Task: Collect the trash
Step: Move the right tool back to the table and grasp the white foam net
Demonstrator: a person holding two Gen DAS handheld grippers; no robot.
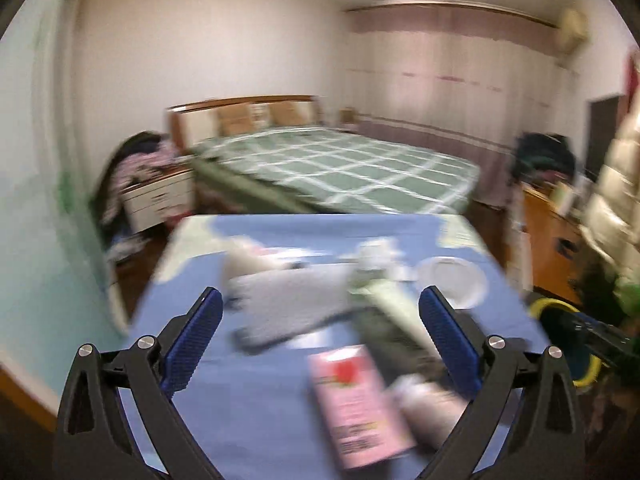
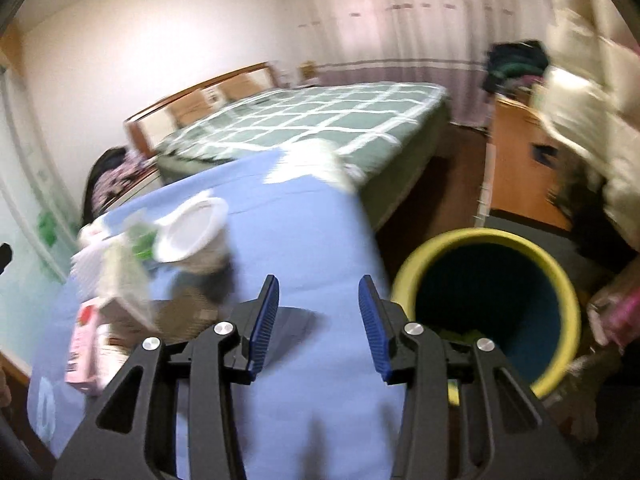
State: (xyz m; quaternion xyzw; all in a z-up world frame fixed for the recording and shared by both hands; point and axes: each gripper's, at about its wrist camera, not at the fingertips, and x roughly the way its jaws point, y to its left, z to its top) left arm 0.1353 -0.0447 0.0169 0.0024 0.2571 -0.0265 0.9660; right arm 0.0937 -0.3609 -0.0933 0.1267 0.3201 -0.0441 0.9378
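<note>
Blurred trash lies on a table with a blue cloth (image 1: 248, 400): a pink carton (image 1: 352, 400), a grey-white flat packet (image 1: 288, 308), a green-and-white wrapper (image 1: 384, 300) and a white plastic cup (image 1: 452, 280). My left gripper (image 1: 320, 294) hangs above this pile, wide open and holding nothing. The right wrist view shows the same carton (image 2: 82, 352) and cup (image 2: 192, 232) at the left. My right gripper (image 2: 319, 280) is open over bare blue cloth (image 2: 312, 220), with nothing between its fingers. A yellow bin (image 2: 480, 236) with a dark inside stands on the floor to its right.
A bed with a green checked cover (image 1: 332, 168) lies behind the table, with a white nightstand (image 1: 160, 200) on its left. An orange cabinet (image 2: 516, 168) stands right of the bin (image 1: 548, 306). A person in a cream quilted coat (image 2: 592, 128) is at the right edge.
</note>
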